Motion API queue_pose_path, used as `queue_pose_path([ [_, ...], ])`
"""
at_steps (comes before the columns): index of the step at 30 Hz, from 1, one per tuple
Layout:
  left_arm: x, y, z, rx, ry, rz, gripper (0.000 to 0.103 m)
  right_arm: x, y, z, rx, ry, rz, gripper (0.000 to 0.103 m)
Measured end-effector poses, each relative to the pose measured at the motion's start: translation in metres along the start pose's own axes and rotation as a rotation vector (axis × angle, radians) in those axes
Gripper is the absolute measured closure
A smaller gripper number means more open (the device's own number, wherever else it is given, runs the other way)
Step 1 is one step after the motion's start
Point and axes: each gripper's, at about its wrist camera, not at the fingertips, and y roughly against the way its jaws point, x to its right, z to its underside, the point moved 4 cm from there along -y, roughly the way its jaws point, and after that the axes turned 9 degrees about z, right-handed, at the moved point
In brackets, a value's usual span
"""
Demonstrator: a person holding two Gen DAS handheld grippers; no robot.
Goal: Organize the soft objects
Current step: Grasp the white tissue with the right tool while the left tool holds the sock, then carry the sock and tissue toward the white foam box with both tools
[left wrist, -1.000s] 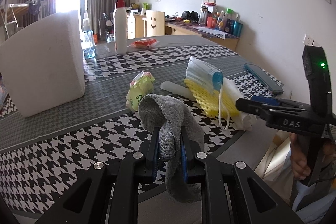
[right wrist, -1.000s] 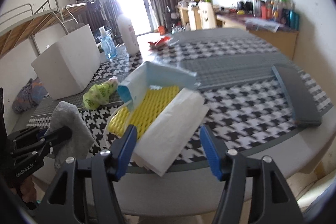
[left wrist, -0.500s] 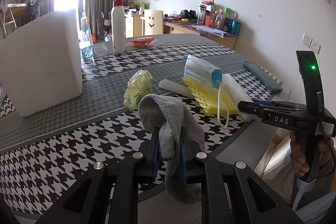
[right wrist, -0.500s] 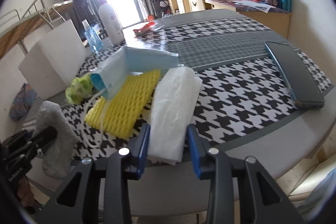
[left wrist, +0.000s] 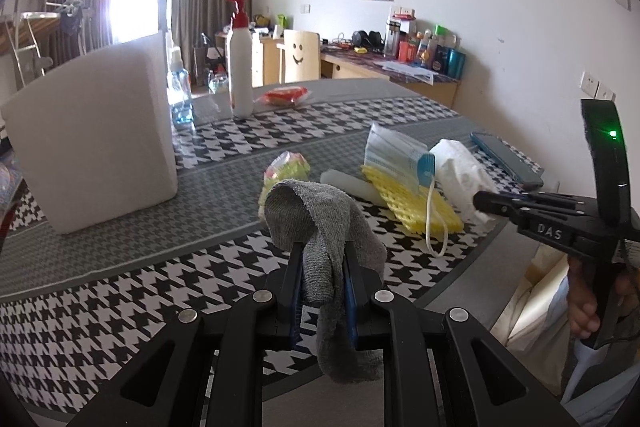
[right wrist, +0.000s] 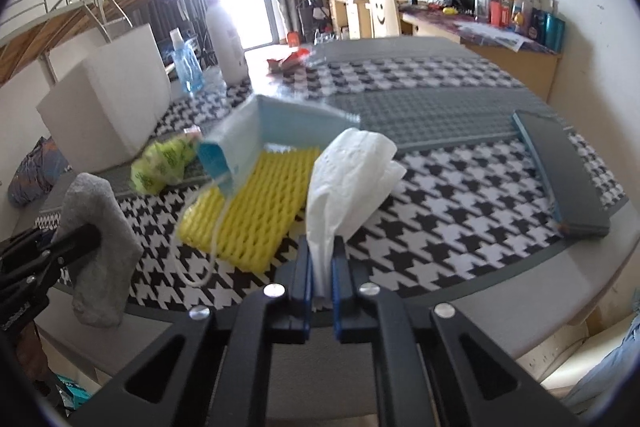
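Since a second ago, the right gripper (right wrist: 320,275) has drawn its jaws in from wide apart around the white tissue bundle (right wrist: 352,171) until they squeeze its near end; the bundle now bunches up and stands off the cloth where it earlier lay flat. Its blue pads are pressed nearly together with only the thin tissue edge between them.

The left gripper (left wrist: 320,283) has not changed: its fingers pinch the grey sock (left wrist: 320,227) about its middle, the toe end drooping below the jaws and the cuff folded over above them, all of it held clear of the table (left wrist: 120,287) near its front edge.

Moving outward from the two grippers, the rest is untouched. Just beside the tissue lies the yellow foam net (right wrist: 248,211), flat on the houndstooth cloth, with the blue face mask (right wrist: 256,135) propped over its far end and a white ear loop trailing toward the table edge. A crumpled yellow-green packet (right wrist: 160,163) sits a little farther on, and a white foam tube (left wrist: 348,183) lies behind the sock in the left view. Farther back stands the big white foam block (left wrist: 92,135), and off to the right a grey flat case (right wrist: 560,175).

My guess is that the tidying is early: two soft things are in hand but not placed anywhere, and I see no obvious bin or pile they are bound for. The net, mask, packet and tube remain to be gathered.
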Motion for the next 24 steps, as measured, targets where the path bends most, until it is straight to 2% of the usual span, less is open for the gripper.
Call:
queue_pose_path([
  [12,-0.007,0.023,-0.012,0.065,-0.013,-0.042,0.085,-0.019,0.039,-0.020,0.147,0.055,-0.010,0.092],
  [24,-0.015,0.035,-0.025,0.113,-0.011,-0.083,0.085,-0.030,0.048,-0.035,0.207,0.095,-0.040,0.092],
])
